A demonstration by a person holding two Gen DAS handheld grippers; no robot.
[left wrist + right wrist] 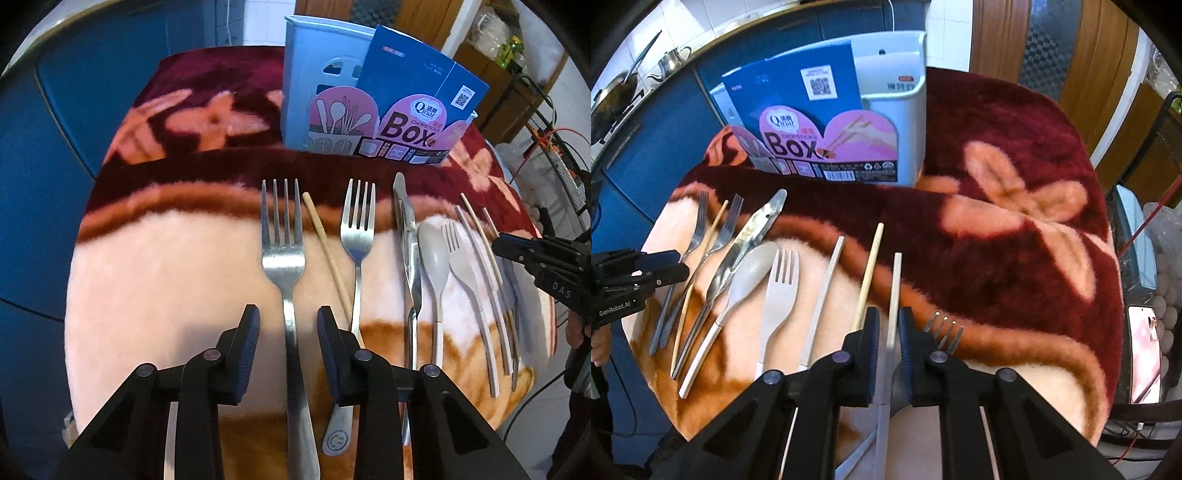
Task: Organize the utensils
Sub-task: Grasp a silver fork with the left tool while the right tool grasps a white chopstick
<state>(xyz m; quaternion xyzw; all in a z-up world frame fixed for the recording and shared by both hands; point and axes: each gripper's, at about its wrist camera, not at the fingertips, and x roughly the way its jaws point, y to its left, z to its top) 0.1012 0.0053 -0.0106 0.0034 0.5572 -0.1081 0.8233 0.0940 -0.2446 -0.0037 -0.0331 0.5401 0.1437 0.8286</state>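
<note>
**Both grippers set over utensils, grasps closing**

The left gripper (pixel 288 328) is held low over the large steel fork (pixel 284 258), its handle running between the fingers (pixel 247 332). The fingers are seen part-closed with gaps left on both sides of the handle; no contact is shown yet. The right gripper (pixel 888 332) is seen nearly closed around the pale chopstick (pixel 895 291), with only a slim gap visible; whether the pads actually press it cannot be told. A bamboo chopstick (pixel 870 273) lies just beside the left finger, and a small fork (pixel 943 332) just beside the right one.

The remaining utensils are laid in a row on the blanket-covered table (pixel 166 277): a second steel fork (pixel 358 236), a grey spoon (pixel 434 254), a grey plastic fork (pixel 458 258). The destination is judged to be the white chopstick holder (pixel 306 66) at the far edge, still wrapped in its blue card label.

For a clean step, each handle should be centred between the pads before closing, the neighbouring bamboo chopstick kept out of the pinch, and the lift made straight up so the soft pile is not snagged.
</note>
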